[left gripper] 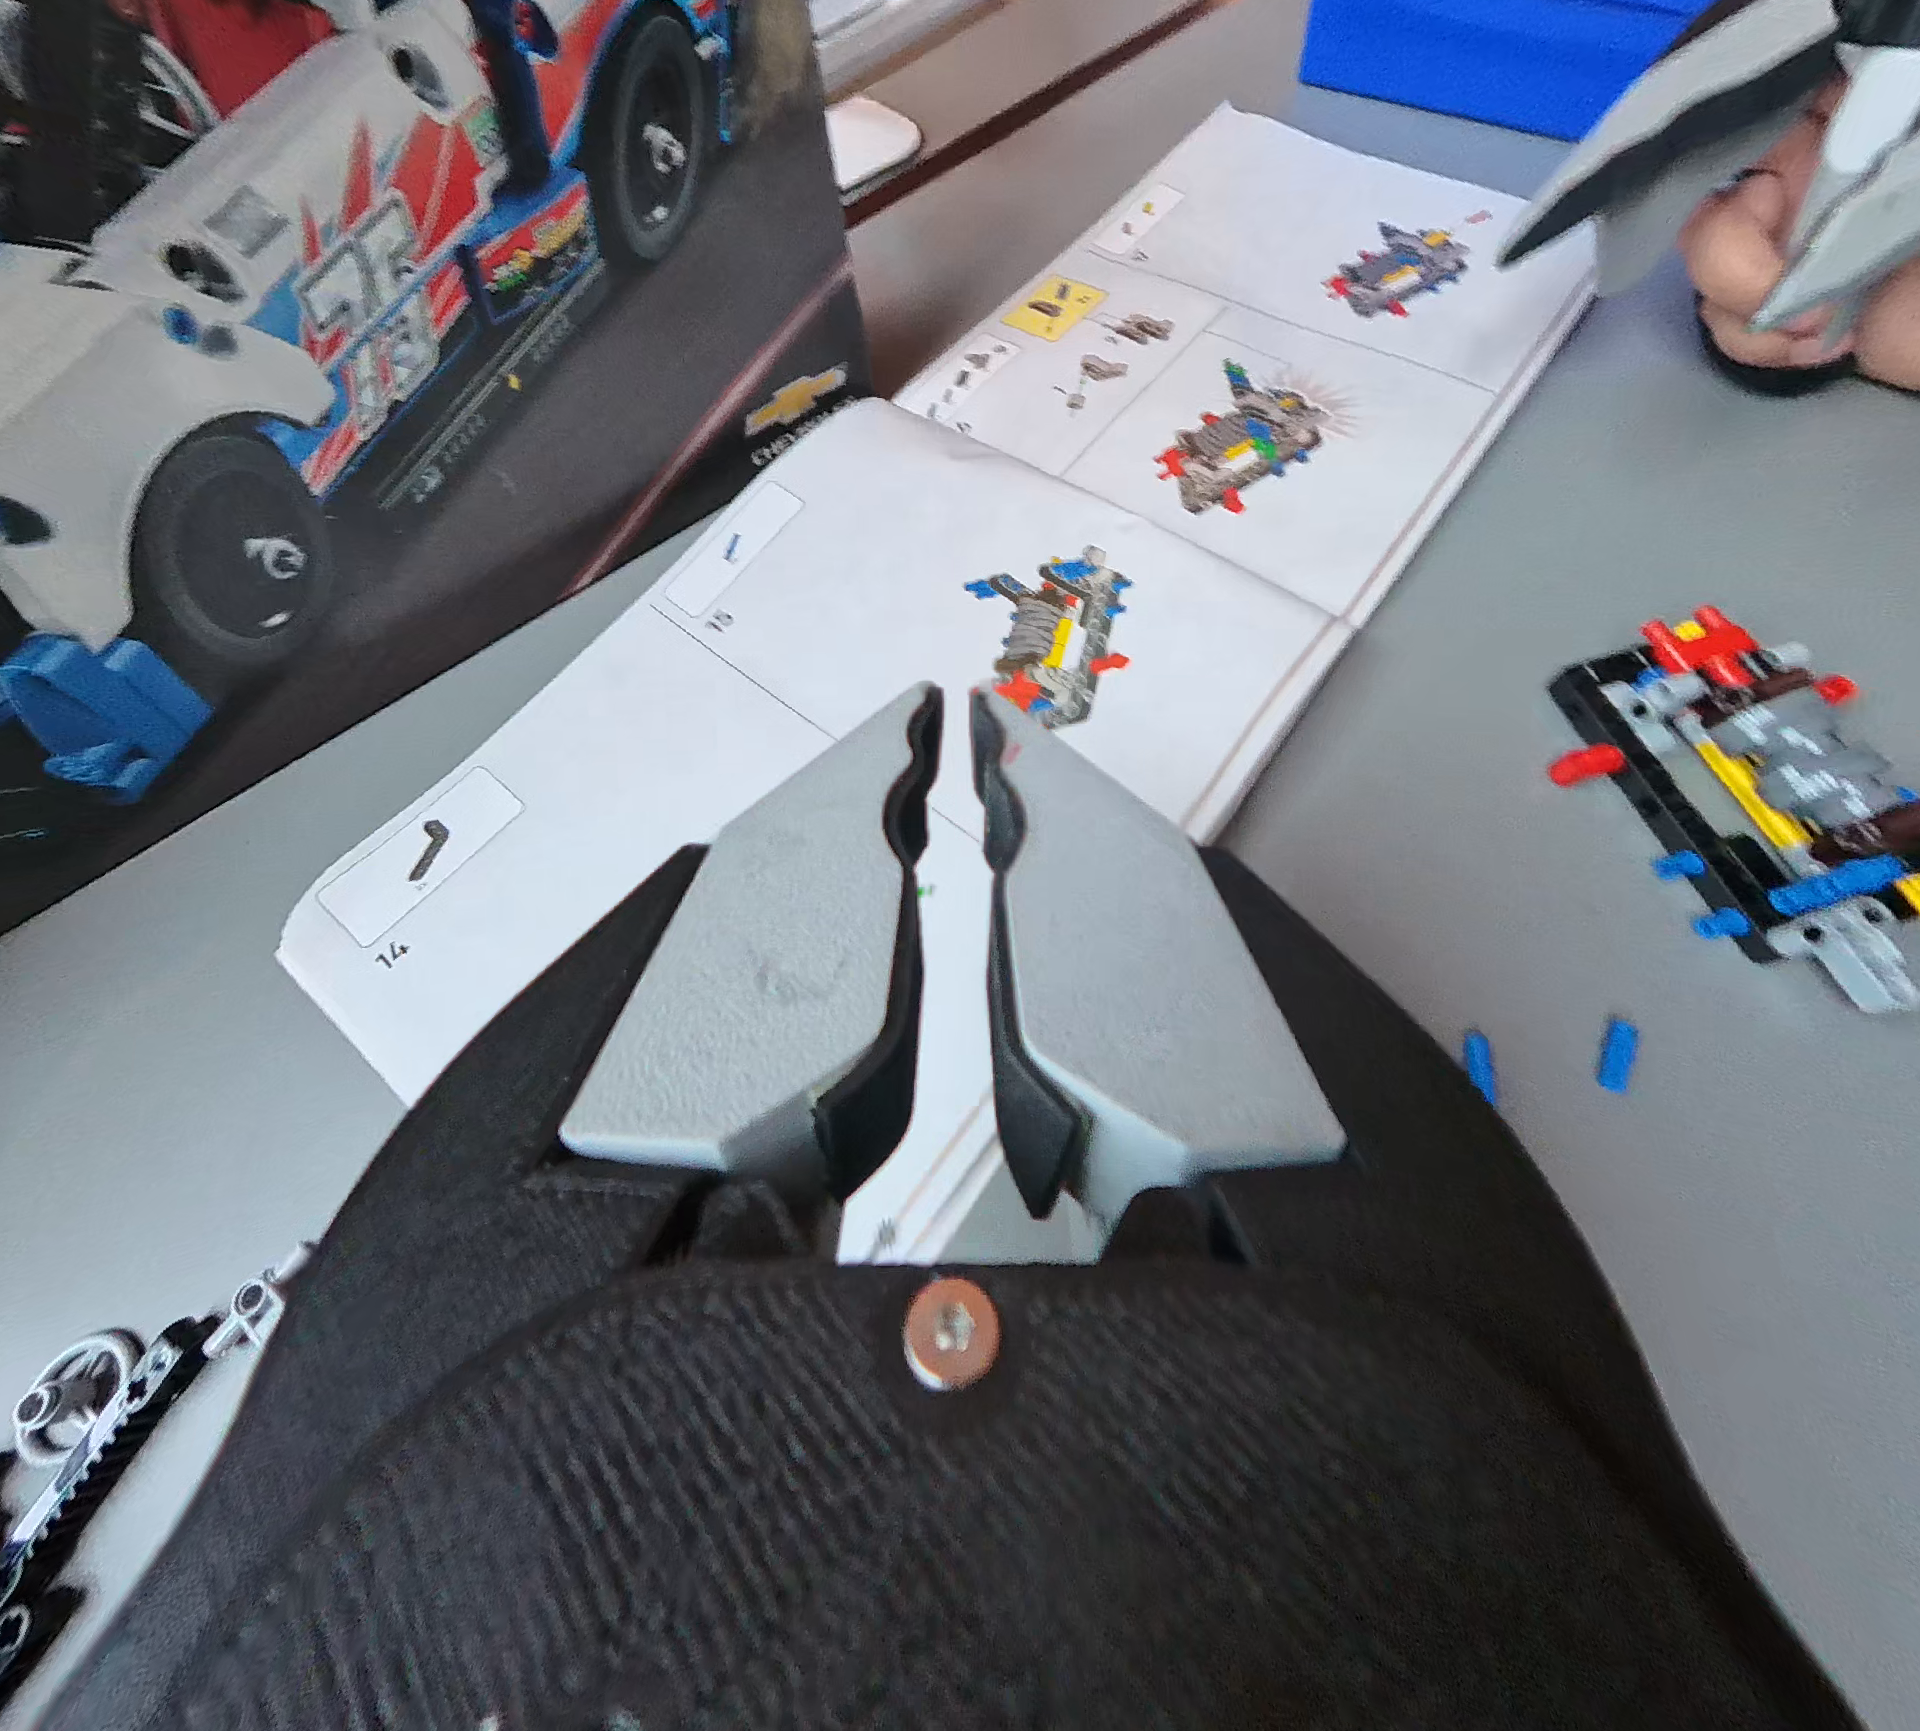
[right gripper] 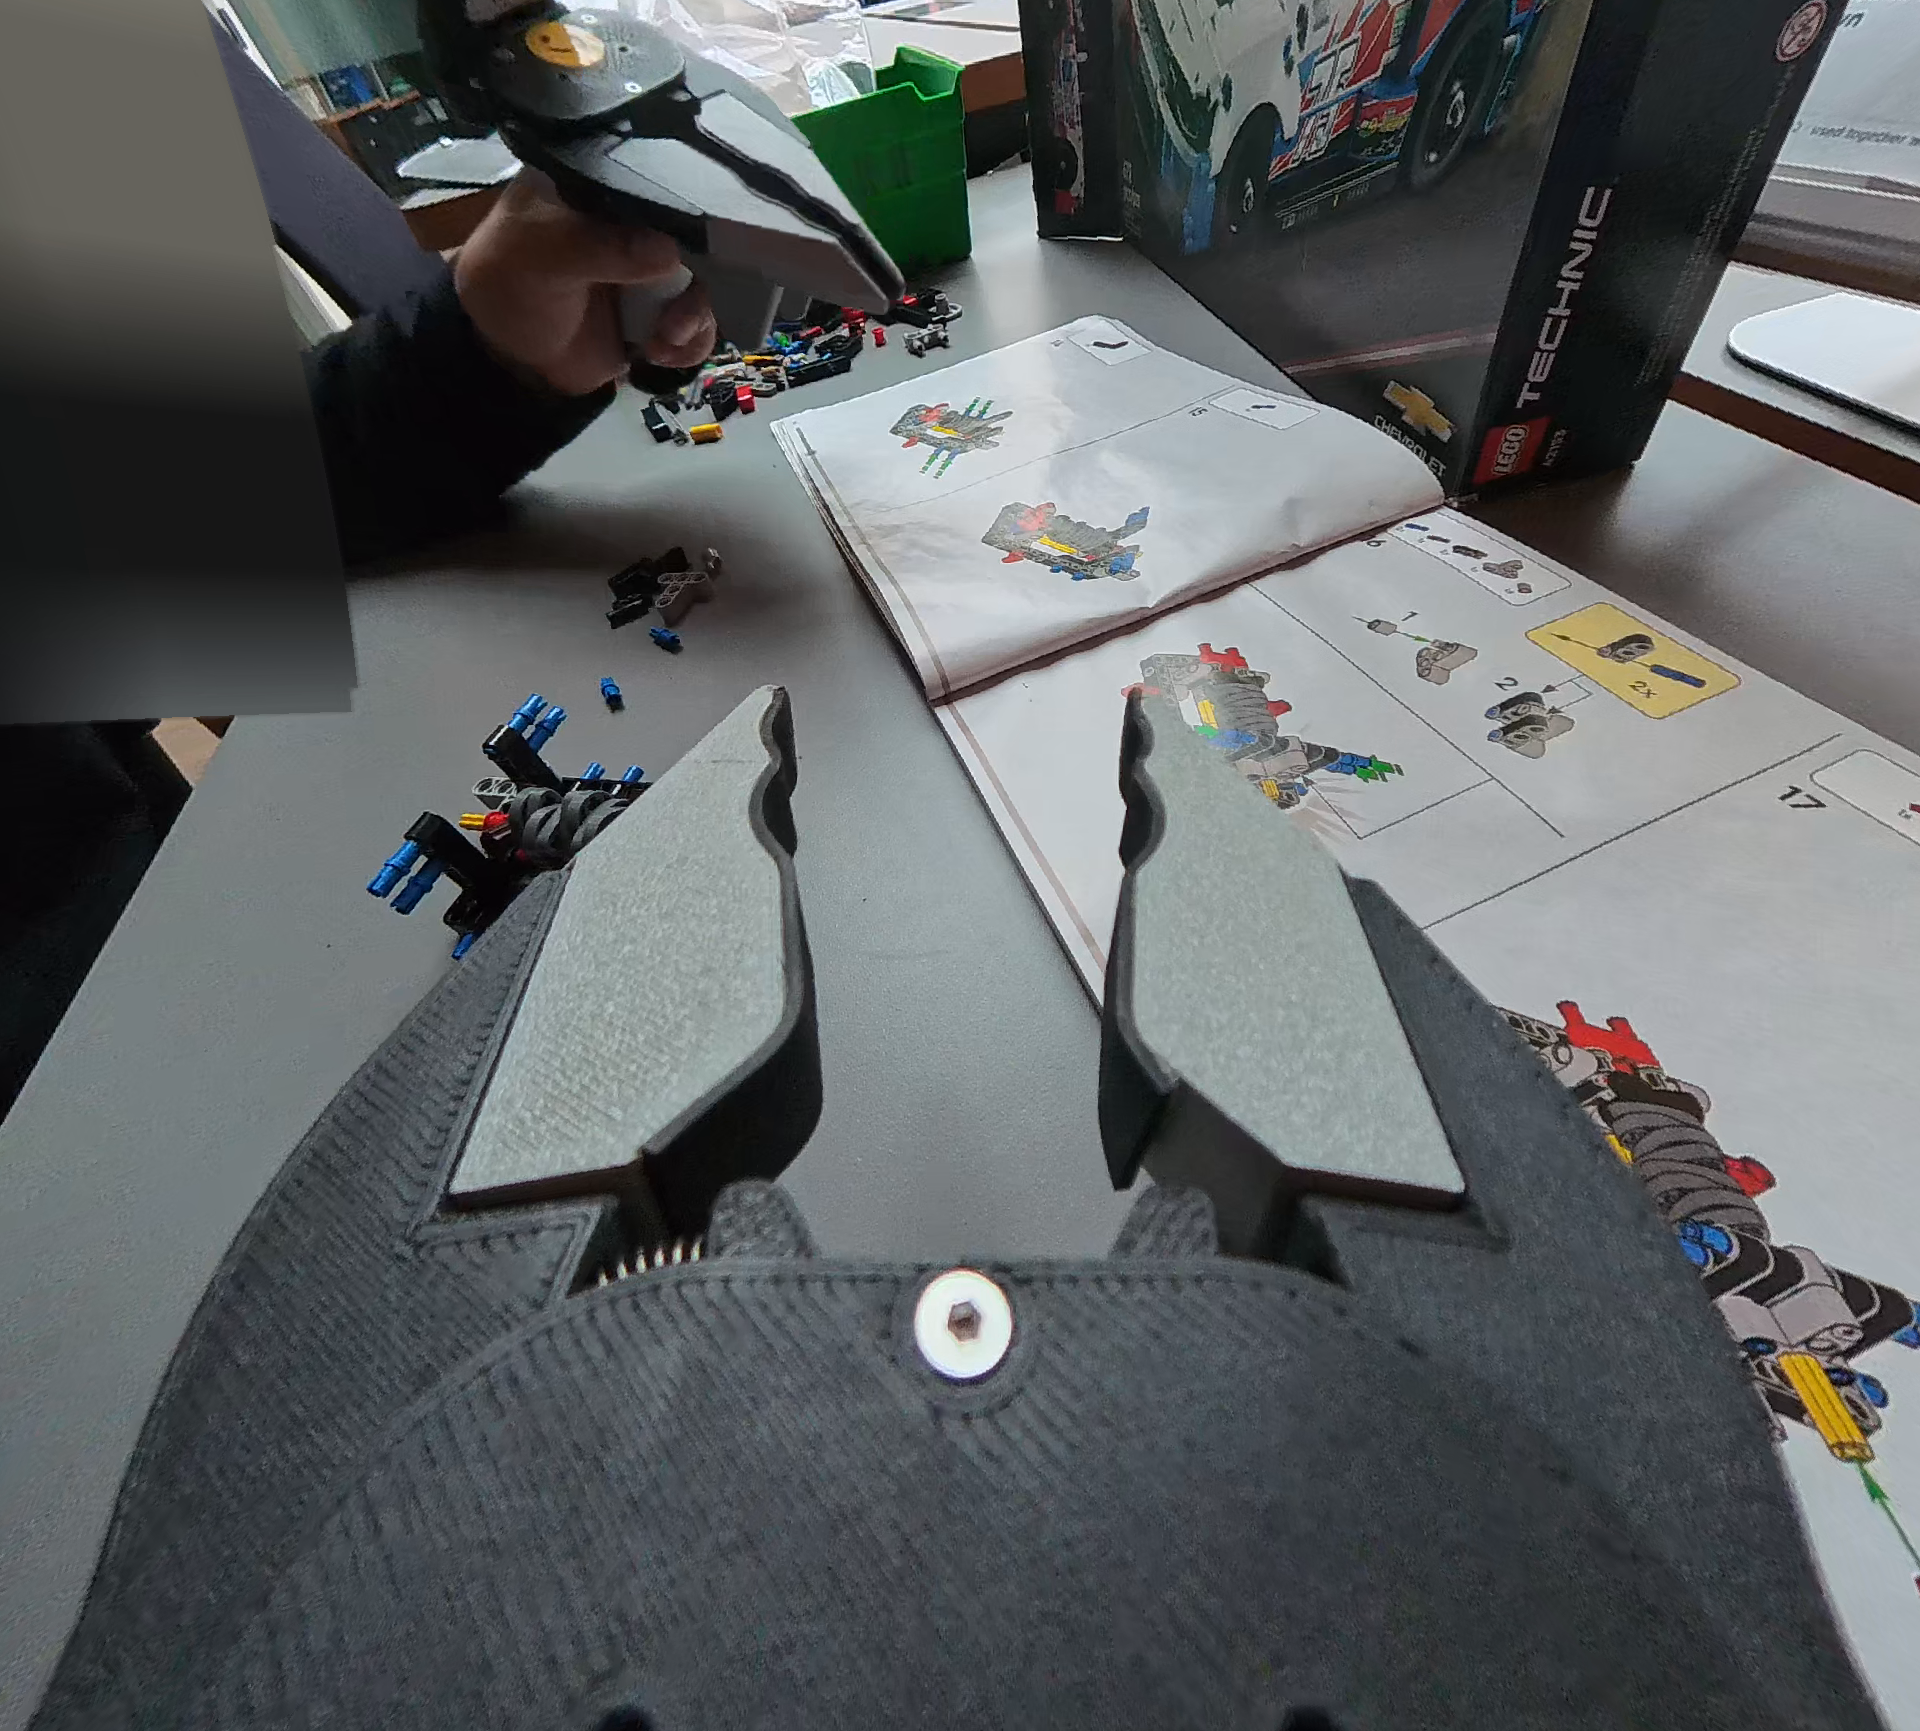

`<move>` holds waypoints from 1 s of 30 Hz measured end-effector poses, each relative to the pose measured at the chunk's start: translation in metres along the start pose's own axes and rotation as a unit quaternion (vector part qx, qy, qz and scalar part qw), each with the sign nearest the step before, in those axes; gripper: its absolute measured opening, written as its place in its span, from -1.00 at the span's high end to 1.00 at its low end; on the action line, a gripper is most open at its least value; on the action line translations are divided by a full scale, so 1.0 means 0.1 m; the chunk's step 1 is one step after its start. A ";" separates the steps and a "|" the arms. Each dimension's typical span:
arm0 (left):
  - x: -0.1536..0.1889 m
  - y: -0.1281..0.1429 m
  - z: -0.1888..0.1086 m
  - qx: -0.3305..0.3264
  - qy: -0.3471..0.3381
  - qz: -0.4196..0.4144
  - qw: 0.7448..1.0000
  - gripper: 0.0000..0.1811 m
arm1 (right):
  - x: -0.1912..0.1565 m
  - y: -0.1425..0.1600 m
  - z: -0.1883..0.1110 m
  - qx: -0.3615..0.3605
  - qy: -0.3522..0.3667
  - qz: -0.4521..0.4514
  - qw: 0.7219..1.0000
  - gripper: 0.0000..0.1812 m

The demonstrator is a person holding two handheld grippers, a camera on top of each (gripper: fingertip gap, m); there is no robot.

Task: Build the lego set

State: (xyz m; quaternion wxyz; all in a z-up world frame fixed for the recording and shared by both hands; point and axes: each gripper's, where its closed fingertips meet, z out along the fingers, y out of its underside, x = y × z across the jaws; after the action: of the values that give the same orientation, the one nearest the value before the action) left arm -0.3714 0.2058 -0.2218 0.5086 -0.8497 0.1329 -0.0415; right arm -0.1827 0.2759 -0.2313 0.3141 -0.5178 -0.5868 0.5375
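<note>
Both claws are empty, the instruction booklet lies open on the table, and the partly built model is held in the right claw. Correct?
Not quite. The partly built model lies on the table beside the right claw, which is open and holds nothing, as the right wrist view shows. The left claw is empty too, and the booklet lies open.
</note>
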 end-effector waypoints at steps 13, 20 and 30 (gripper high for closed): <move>1.21 1.01 -0.57 -0.204 0.161 0.174 0.950 0.95 | 0.00 -0.02 -0.01 0.007 -0.002 0.006 1.000 0.34; 1.21 0.97 -0.51 -0.203 0.172 0.173 0.948 0.91 | 0.01 -0.03 -0.02 0.010 0.000 0.006 1.000 0.34; 1.20 1.06 -0.44 -0.228 0.174 0.189 0.939 0.89 | -0.01 -0.02 -0.01 0.007 -0.002 0.004 1.000 0.34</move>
State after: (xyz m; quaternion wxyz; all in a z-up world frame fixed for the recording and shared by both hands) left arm -0.2843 0.0885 -0.3016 0.2685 -0.8817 0.3831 -0.0603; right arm -0.1819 0.2760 -0.2290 0.3138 -0.5169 -0.5817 0.5440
